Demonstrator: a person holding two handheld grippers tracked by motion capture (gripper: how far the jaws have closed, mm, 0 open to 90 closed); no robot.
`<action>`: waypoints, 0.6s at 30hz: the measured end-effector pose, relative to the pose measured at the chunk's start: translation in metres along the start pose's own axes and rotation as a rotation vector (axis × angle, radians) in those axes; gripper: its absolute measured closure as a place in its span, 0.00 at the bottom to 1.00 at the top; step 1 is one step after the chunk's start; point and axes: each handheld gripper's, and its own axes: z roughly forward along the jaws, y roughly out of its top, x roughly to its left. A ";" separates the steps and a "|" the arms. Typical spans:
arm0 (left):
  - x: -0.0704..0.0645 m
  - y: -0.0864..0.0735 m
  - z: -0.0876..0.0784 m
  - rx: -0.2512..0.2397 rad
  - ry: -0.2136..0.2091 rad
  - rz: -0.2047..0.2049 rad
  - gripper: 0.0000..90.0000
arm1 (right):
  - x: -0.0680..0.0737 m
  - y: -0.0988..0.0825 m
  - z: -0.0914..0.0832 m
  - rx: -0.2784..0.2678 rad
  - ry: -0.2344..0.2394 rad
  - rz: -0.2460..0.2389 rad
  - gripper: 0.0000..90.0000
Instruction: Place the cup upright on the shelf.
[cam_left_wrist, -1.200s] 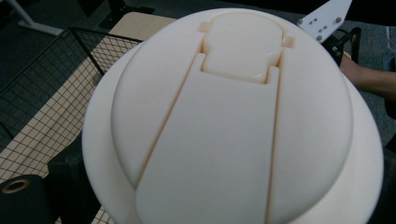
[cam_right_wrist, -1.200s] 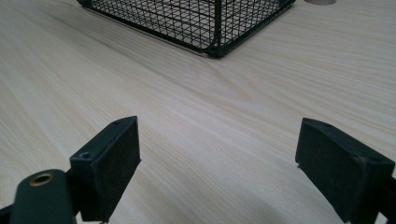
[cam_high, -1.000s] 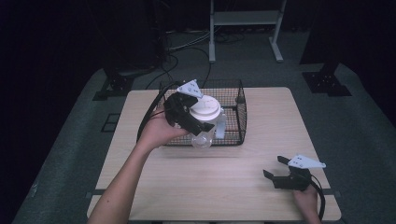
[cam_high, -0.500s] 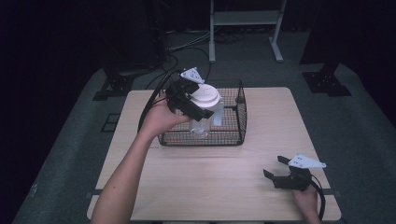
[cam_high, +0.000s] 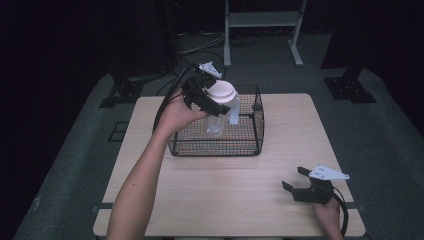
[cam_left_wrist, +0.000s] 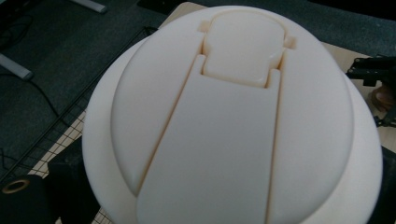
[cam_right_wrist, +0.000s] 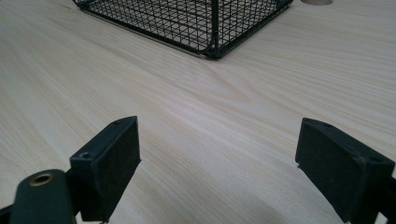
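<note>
Bare tabletop (cam_high: 210, 185) across the near half, open for passing. Wire basket (cam_high: 220, 145) blocks the far centre; a jug (cam_high: 220, 107) held by the left gripper (cam_high: 202, 95) fills its left part. Right gripper (cam_high: 307, 187) occupies the near right corner.

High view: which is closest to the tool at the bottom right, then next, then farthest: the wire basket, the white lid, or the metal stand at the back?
From the right tool:
1. Wire basket, mid-table, up and left.
2. White lid, held above the basket's back.
3. Metal stand, on the floor beyond the table.
</note>
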 end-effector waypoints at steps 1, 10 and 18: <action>0.002 0.001 0.001 0.001 0.000 -0.007 0.06 | 0.000 0.000 0.000 0.000 0.000 0.000 0.14; 0.022 0.005 0.022 0.033 0.033 -0.059 0.06 | 0.000 0.000 0.000 0.001 0.003 0.001 0.14; 0.033 0.000 0.041 0.055 0.038 -0.086 0.06 | -0.001 0.000 0.000 -0.003 0.003 -0.001 0.14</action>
